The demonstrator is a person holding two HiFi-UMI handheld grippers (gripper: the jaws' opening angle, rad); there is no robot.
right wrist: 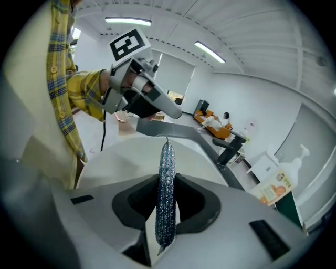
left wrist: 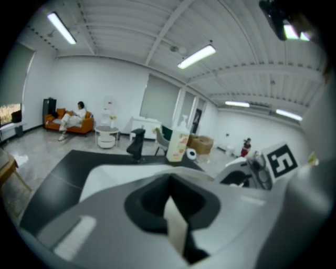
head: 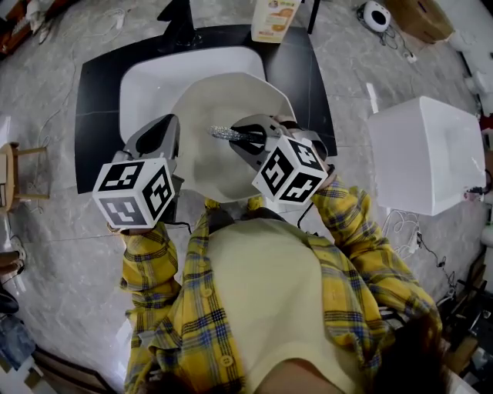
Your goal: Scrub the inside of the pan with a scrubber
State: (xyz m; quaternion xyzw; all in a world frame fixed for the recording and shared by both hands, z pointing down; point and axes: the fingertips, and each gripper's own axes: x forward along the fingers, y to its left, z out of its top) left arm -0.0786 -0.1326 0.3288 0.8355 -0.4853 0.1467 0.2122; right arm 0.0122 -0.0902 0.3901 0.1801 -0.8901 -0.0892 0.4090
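A large cream pan (head: pixel 223 108) is held tilted over the white sink (head: pixel 146 85). My left gripper (head: pixel 169 132) sits at the pan's left edge. In the left gripper view it (left wrist: pixel 176 223) is shut on a thin cream strip, the pan's rim (left wrist: pixel 173 213). My right gripper (head: pixel 246 140) reaches over the pan from the right, shut on a silvery glittering scrubber (head: pixel 229 134). The right gripper view shows the scrubber (right wrist: pixel 167 178) standing out past the jaws (right wrist: pixel 167 215), above the pan's pale inside (right wrist: pixel 121 157). Beyond it is the left gripper (right wrist: pixel 157 107).
The sink sits in a black counter (head: pixel 96 85) with a black faucet (head: pixel 181 27) and a soap bottle (head: pixel 275 19) at the back. A white box (head: pixel 427 154) stands to the right, a wooden chair (head: pixel 8 173) to the left. Cables lie on the floor.
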